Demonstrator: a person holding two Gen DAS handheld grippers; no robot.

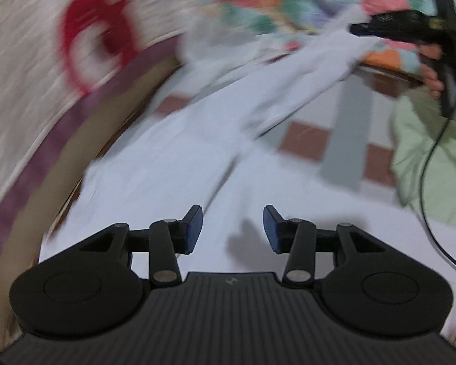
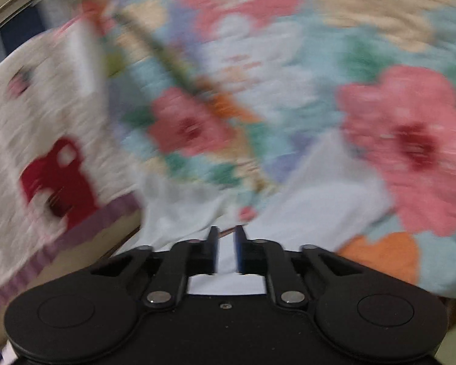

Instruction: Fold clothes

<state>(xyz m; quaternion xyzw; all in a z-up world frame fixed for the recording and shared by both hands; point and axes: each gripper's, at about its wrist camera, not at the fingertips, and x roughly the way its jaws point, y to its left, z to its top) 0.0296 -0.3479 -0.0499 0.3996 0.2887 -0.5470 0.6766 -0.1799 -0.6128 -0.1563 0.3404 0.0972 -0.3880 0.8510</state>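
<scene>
Now right gripper (image 2: 226, 249) jaws pinch pale blue cloth garment (image 1: 173, 164); left gripper (image 1: 232, 228) jaws wide, holding nothing. Pull slow, keep cloth flat.

The white garment (image 1: 173, 164) is lying spread in the middle, leaving flat open cloth in front of the left gripper's parted fingers (image 1: 194, 228). Left of the garment a cream blanket (image 1: 21, 70) is crowding in; right of it a green cloth (image 1: 431, 158) (with a trailing black cable (image 1: 425, 188)) is blocking.
</scene>
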